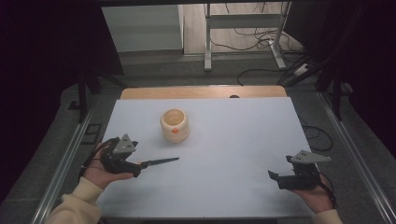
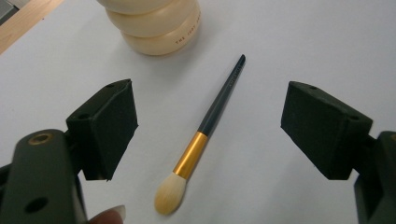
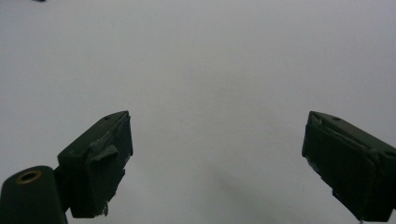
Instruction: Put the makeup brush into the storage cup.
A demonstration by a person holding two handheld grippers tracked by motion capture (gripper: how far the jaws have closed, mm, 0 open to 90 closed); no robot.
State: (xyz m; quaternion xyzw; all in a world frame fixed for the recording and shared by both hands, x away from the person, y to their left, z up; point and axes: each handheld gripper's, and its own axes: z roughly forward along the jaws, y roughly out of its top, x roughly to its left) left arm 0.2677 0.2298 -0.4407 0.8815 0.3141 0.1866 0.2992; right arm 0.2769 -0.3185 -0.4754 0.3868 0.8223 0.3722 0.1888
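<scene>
We see the brush (image 2: 205,140) lying flat on the bench (image 1: 233,140), handle pointing toward the jar (image 1: 174,125), between the left tool's (image 2: 208,130) spread jaws; right tool (image 3: 217,163) also gapes.

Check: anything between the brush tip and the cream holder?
Nothing. In the left gripper view, bare white table separates the brush handle tip from the cream holder; the high view shows the same gap.

- a lab or recording room, not a home
- a white sheet (image 1: 243,140) covers a wooden table (image 1: 201,92) set between metal rails (image 1: 70,158)
- black curtains (image 1: 42,70) close both sides
- loose cables (image 1: 261,39) run across a grey floor (image 1: 187,72) near a metal desk frame (image 1: 243,21)
</scene>
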